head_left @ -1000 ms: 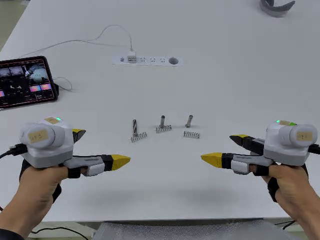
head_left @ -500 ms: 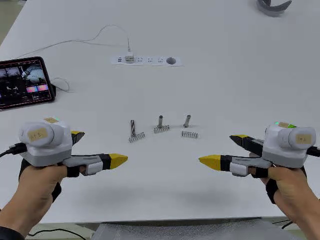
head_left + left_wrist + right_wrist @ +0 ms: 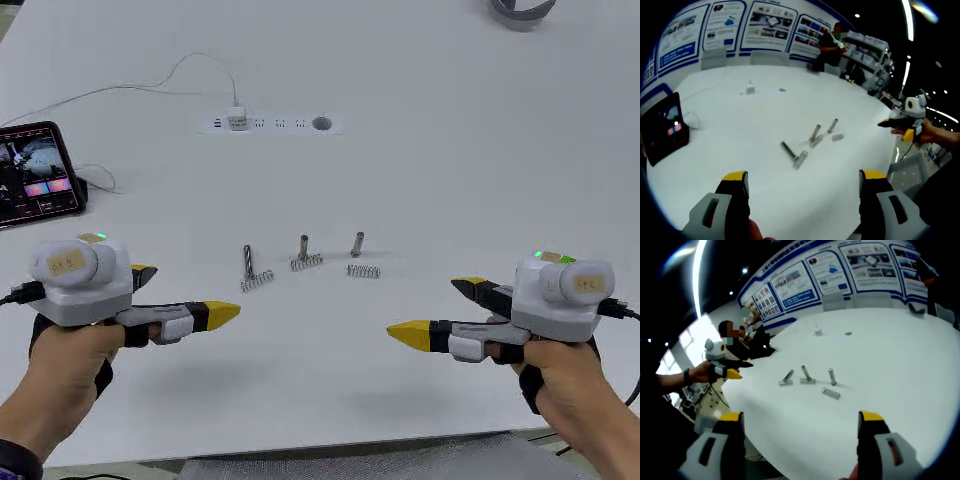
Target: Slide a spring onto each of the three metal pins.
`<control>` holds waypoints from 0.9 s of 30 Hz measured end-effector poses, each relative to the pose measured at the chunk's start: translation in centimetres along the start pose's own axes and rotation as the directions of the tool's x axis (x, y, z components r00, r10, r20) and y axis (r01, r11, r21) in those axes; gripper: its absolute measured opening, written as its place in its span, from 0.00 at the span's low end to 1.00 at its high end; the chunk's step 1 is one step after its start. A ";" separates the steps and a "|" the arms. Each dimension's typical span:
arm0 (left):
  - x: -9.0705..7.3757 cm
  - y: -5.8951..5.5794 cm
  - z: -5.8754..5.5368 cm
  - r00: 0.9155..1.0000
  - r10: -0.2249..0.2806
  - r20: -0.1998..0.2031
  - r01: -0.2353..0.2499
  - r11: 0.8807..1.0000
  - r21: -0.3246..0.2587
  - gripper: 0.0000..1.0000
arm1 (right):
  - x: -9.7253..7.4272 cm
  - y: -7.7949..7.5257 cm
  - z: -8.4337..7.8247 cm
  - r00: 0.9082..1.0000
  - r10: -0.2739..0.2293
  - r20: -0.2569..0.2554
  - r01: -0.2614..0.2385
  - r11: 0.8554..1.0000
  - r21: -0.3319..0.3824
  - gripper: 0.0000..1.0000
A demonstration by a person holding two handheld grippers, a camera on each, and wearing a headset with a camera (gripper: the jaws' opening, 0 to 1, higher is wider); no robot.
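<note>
Three short metal pins stand in a row on the white table: left pin [image 3: 247,260], middle pin [image 3: 303,246], right pin [image 3: 357,243]. A small spring lies at each pin's foot: [image 3: 256,282], [image 3: 306,262], [image 3: 363,271]. My left gripper [image 3: 185,292] is held open to the left of them, well short of the row. On the right, my right gripper [image 3: 438,310] is open too, with nothing in it. The left gripper view has the pins [image 3: 815,133] and springs [image 3: 800,160] ahead of the open left gripper [image 3: 803,177]. Ahead of the open right gripper [image 3: 799,419] stand the pins [image 3: 805,372], with the nearest spring [image 3: 830,393] before them.
A tablet [image 3: 35,175] with a lit screen lies at the far left. A white power strip [image 3: 270,124] with a plugged cable sits behind the pins. A grey object [image 3: 520,10] rests at the far right corner. The table's front edge [image 3: 320,440] runs just below my hands.
The head camera has shifted, so the whole scene sits further left. Both grippers stay open, about where they were relative to the pins. Pins and springs have not moved.
</note>
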State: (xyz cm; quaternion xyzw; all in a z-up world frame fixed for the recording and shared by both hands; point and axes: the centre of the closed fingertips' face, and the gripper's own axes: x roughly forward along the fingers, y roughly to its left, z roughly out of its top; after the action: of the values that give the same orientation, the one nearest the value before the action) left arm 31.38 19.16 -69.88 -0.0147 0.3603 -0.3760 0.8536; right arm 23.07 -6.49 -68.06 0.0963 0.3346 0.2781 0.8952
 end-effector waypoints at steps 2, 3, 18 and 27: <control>0.3 0.1 0.2 1.000 -0.002 -0.001 0.002 1.000 0.001 0.92 | 0.0 0.0 -0.1 1.000 -0.001 -0.001 0.001 1.000 -0.001 0.96; 0.6 0.2 0.3 1.000 -0.002 -0.002 0.001 1.000 -0.001 0.92 | -0.1 0.0 -0.3 1.000 -0.001 -0.003 0.001 1.000 0.002 0.95; 3.3 0.5 1.2 1.000 -0.014 -0.027 0.014 1.000 -0.006 0.90 | 0.1 0.6 -2.1 0.999 0.009 -0.053 -0.008 1.000 0.006 0.91; 5.2 0.7 1.7 0.999 -0.026 -0.032 0.025 1.000 -0.012 0.88 | 0.1 0.6 -2.7 0.998 0.008 -0.067 -0.008 1.000 -0.001 0.88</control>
State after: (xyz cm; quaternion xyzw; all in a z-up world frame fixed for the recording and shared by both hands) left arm 35.25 15.93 -72.00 -0.0181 0.3761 -0.3849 0.8427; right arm 21.12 -5.94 -69.92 0.0878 0.3639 0.2849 0.8824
